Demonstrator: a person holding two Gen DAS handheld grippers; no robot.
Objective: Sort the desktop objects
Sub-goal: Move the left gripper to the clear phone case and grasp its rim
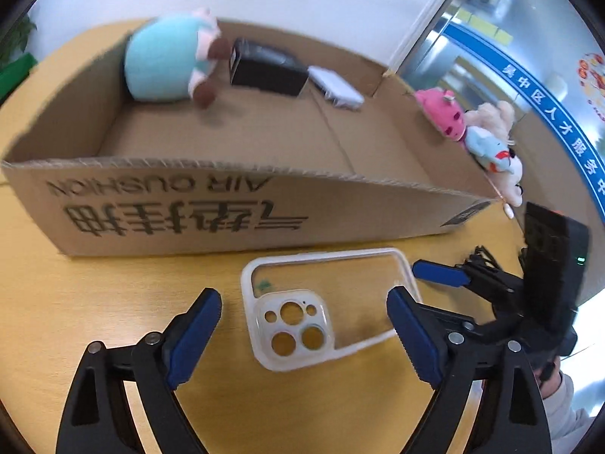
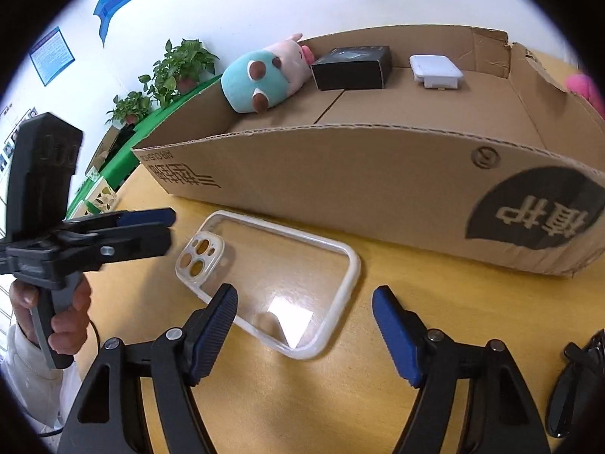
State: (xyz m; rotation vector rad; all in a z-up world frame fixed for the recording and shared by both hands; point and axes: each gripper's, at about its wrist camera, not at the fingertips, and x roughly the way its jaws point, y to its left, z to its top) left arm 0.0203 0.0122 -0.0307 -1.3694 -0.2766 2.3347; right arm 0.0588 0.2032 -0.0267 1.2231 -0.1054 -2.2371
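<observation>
A clear phone case (image 1: 325,306) with a white rim lies flat on the yellow table in front of a cardboard box (image 1: 181,208). My left gripper (image 1: 302,325) is open, its blue pads on either side of the case's near end, just above the table. My right gripper (image 2: 304,317) is open over the case's other end (image 2: 272,276). The right gripper also shows in the left wrist view (image 1: 442,276); the left one shows in the right wrist view (image 2: 151,227). In the box lie a teal plush (image 2: 257,79), a black box (image 2: 351,66) and a white device (image 2: 436,70).
Pink, beige and blue plush toys (image 1: 472,128) lie by the box's right end. A black object (image 2: 578,378) lies on the table at the far right. Potted plants (image 2: 170,72) stand on a green ledge behind. The box wall (image 2: 359,174) rises close behind the case.
</observation>
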